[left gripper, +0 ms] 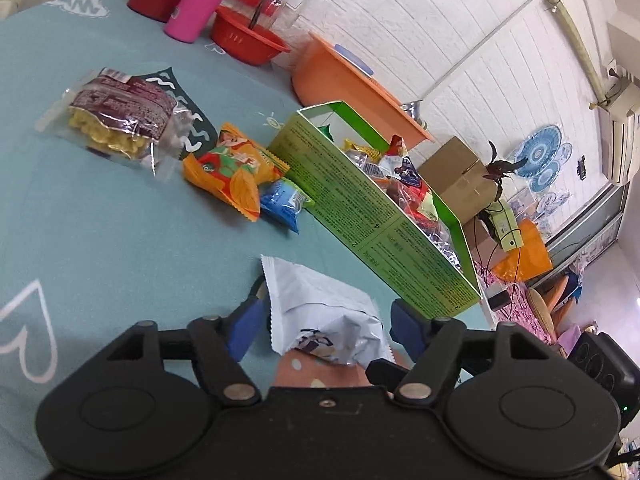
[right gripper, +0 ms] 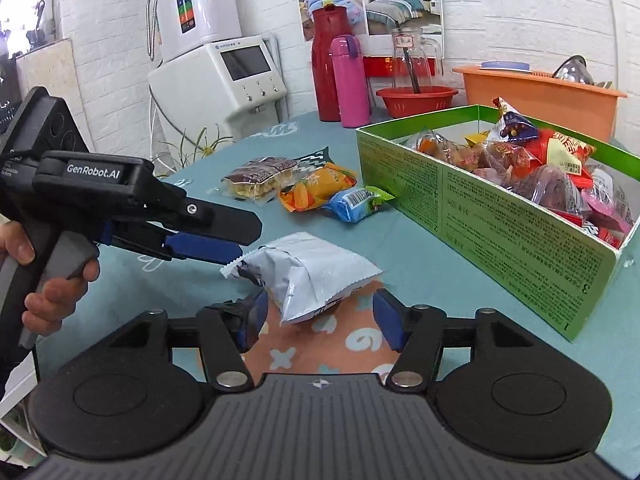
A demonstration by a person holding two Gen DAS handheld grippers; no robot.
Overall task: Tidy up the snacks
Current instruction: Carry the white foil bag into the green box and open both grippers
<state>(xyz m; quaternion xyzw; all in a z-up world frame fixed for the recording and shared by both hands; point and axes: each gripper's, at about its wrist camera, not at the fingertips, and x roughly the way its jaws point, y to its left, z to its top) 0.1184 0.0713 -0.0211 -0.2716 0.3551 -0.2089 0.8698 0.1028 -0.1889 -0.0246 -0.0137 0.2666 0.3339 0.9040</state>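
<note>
A white snack packet [left gripper: 320,308] [right gripper: 308,272] lies on the teal tablecloth between both grippers. My left gripper [left gripper: 324,320] is open with its blue pads either side of the packet; it shows from the side in the right wrist view [right gripper: 224,240]. My right gripper [right gripper: 320,316] is open around the packet's near end. A green box [left gripper: 384,232] [right gripper: 500,224] full of snacks stands to the right. An orange packet [left gripper: 236,168] [right gripper: 316,190], a blue packet [left gripper: 284,200] [right gripper: 356,202] and a clear cracker packet [left gripper: 120,116] [right gripper: 260,178] lie beyond.
At the table's back stand a red flask [right gripper: 326,64], pink bottle [right gripper: 350,80], red bowl [right gripper: 416,100], glass jar [right gripper: 412,60] and orange basin [right gripper: 540,96]. White appliances [right gripper: 216,64] stand behind on the left. A cardboard box [left gripper: 460,176] sits off the table.
</note>
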